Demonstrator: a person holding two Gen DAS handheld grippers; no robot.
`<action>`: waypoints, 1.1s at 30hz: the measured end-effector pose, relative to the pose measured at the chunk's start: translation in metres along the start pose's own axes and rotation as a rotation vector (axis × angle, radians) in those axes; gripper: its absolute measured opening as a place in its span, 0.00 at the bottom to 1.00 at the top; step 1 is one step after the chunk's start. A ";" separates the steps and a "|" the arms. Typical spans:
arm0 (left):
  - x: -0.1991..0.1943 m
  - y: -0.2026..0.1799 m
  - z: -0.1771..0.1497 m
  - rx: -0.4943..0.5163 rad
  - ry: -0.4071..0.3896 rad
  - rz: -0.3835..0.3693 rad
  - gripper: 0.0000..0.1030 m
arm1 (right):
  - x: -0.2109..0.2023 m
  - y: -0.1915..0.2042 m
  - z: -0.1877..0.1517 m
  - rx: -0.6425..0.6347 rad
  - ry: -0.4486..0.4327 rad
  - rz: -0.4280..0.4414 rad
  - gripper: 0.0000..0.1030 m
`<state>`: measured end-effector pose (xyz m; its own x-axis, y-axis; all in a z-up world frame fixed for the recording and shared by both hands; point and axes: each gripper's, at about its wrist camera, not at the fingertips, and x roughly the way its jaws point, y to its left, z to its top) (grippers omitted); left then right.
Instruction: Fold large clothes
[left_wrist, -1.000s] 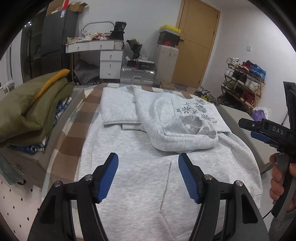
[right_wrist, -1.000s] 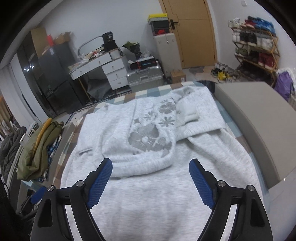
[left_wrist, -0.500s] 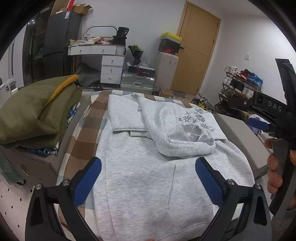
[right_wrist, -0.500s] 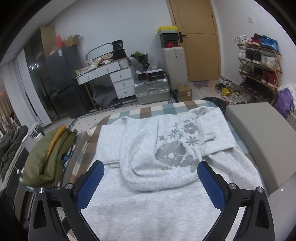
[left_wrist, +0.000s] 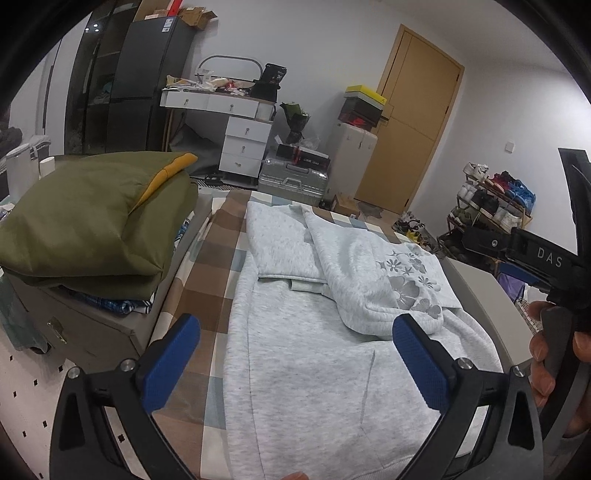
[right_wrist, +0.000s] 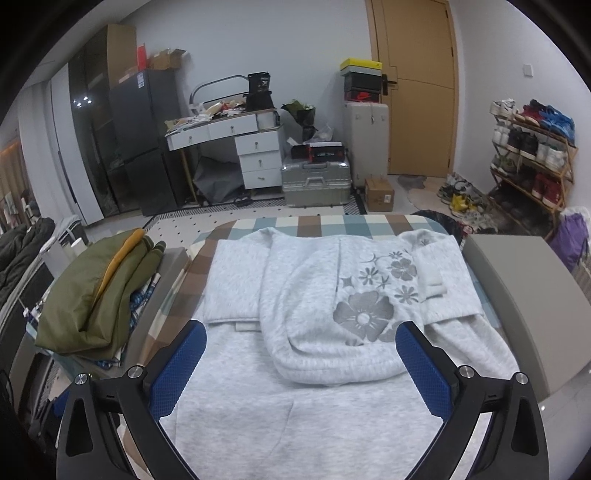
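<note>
1. Pale grey fleece, a sweatshirt (right_wrist: 321, 398), lay spread along the checked cloth (right_wrist: 325, 223) of the table, reaching from its near edge almost to the far edge.
2. The sweatshirt's top part was folded back over its body, with a grey flower print (right_wrist: 364, 314) facing up towards the right edge and a sleeve panel (right_wrist: 236, 284) lying flat towards the left edge.
3. The left gripper (left_wrist: 295, 365) hung over the near part of the sweatshirt; its blue fingers (left_wrist: 171, 363) stood wide apart after just opening, with only air between them and no cloth pinched.
4. The right gripper (right_wrist: 301, 369) hovered above the same near part; its fingers (right_wrist: 424, 369) were likewise spread to the full, clamping nothing.
5. In the left view, a hand (left_wrist: 546, 354) held the right gripper's black handle off the table's right edge.
6. An olive jacket (left_wrist: 92, 229) sat folded on a box beside the left edge.
</note>
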<state>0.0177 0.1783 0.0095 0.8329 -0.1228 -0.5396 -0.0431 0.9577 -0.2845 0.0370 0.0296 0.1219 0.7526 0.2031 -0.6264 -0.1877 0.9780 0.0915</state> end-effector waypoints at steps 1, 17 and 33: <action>0.000 0.001 0.000 -0.005 -0.002 0.000 0.98 | -0.001 0.000 0.001 0.003 0.000 0.001 1.00; 0.002 -0.002 -0.002 0.019 -0.008 -0.007 0.99 | -0.011 -0.024 0.000 0.057 -0.012 -0.006 1.00; 0.037 0.006 -0.010 -0.013 0.083 0.010 0.99 | 0.005 -0.114 -0.073 0.059 0.035 -0.052 1.00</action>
<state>0.0425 0.1772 -0.0204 0.7836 -0.1350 -0.6064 -0.0590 0.9555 -0.2889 0.0161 -0.0848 0.0519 0.7379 0.1510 -0.6578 -0.1109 0.9885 0.1026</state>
